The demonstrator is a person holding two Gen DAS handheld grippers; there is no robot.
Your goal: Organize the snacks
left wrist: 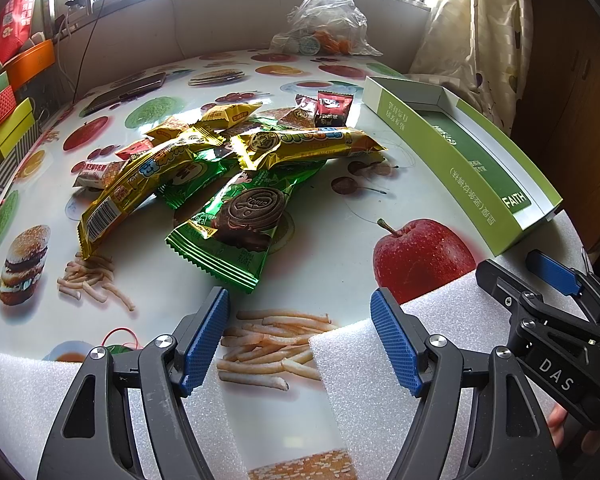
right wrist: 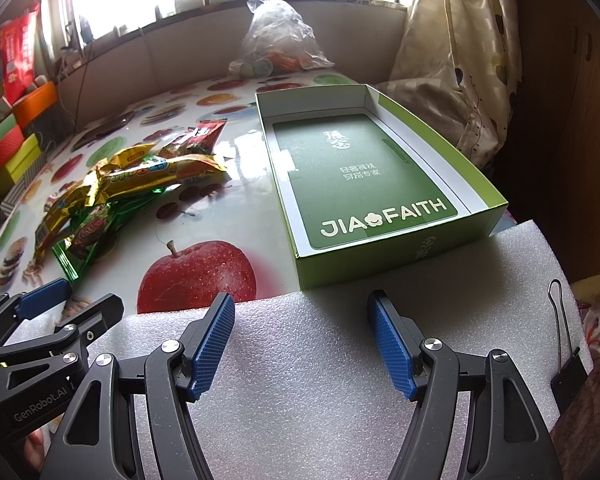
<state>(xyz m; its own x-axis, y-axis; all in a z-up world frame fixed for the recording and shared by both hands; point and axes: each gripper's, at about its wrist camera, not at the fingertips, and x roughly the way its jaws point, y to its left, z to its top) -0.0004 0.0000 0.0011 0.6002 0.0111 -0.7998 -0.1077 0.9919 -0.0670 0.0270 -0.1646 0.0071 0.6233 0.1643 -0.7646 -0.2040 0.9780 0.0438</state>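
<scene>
The snacks (left wrist: 204,160) lie in a loose heap on the table (left wrist: 320,240), well to the left of the green box (right wrist: 380,184). The heap holds long gold packets (left wrist: 312,144), a green biscuit packet (left wrist: 232,228) at its near edge, and a small red packet (left wrist: 334,108) on the side farthest from the grippers and closest to the box's far end. The box is an open, shallow tray with white inner walls and a dark green card lying flat on its floor; none of the snacks are in it.

The left gripper (left wrist: 300,336) hovers near the table's front edge, left of the box and just short of the green biscuit packet, its blue-padded fingers spread wide with nothing between them. The right gripper (right wrist: 300,340) hangs over a sheet of white foam (right wrist: 320,360) directly in front of the box's near wall, fingers likewise spread wide and holding nothing. The foam touches that near wall. A black binder clip (right wrist: 568,376) sits on the foam's right edge. Beyond the box, against the wall, rests a clear plastic bag (right wrist: 276,40).
</scene>
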